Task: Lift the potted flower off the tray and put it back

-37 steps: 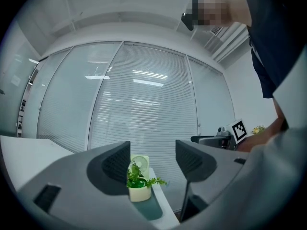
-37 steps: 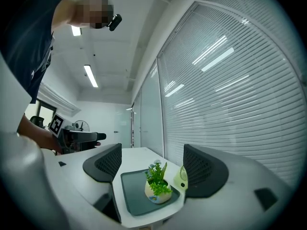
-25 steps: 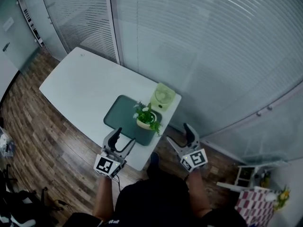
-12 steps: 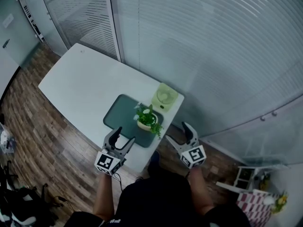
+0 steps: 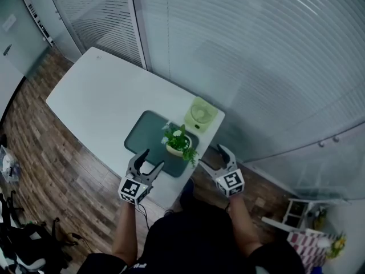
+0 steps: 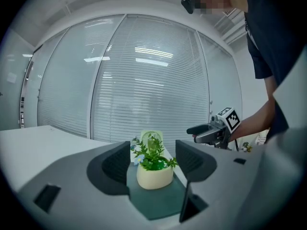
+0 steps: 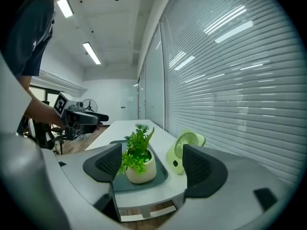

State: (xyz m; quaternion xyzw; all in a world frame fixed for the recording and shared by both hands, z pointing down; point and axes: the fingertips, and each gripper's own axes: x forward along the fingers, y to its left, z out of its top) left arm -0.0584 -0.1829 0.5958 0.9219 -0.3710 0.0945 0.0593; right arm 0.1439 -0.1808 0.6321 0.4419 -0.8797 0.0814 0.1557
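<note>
A potted flower (image 5: 177,143) in a cream pot with green leaves and small pale blooms stands on the dark green tray (image 5: 149,138), near the tray's right end. In the left gripper view the potted flower (image 6: 154,170) sits ahead between the jaws, on the tray (image 6: 158,200). In the right gripper view the potted flower (image 7: 138,162) stands on the tray (image 7: 159,178). My left gripper (image 5: 146,161) is open at the table's near edge, short of the tray. My right gripper (image 5: 215,155) is open off the table's right corner. Both hold nothing.
A light green desk fan (image 5: 200,115) stands just behind the tray at the white table's (image 5: 97,101) right end; the fan (image 7: 183,150) shows beside the pot. Slatted glass walls rise close behind the table. Wooden floor lies to the left and below.
Both grippers have moved a little forward toward the table and the tray. The potted flower has not moved.
</note>
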